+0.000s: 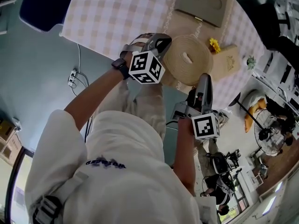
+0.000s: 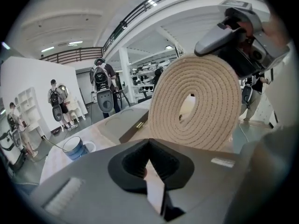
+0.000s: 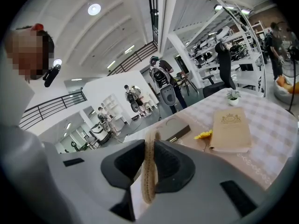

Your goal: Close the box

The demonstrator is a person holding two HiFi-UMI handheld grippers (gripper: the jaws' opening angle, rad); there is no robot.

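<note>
While my right fingers point(image 3: 174, 166) clamp the woven lid point(image 1: 187, 59) edge-on, its flat face looks at my left fingers point(image 2: 128, 164). Those are pressed together.

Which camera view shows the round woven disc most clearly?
The left gripper view: the round woven disc faces it, coils plain. The head view shows it smaller, from above; the right gripper view shows only its thin edge.

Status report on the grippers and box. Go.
Right gripper shut on woven disc edge, disc upright. Left gripper shut, empty. Grey box flat on table, looks closed. Book beside disc, not blocking.
</note>
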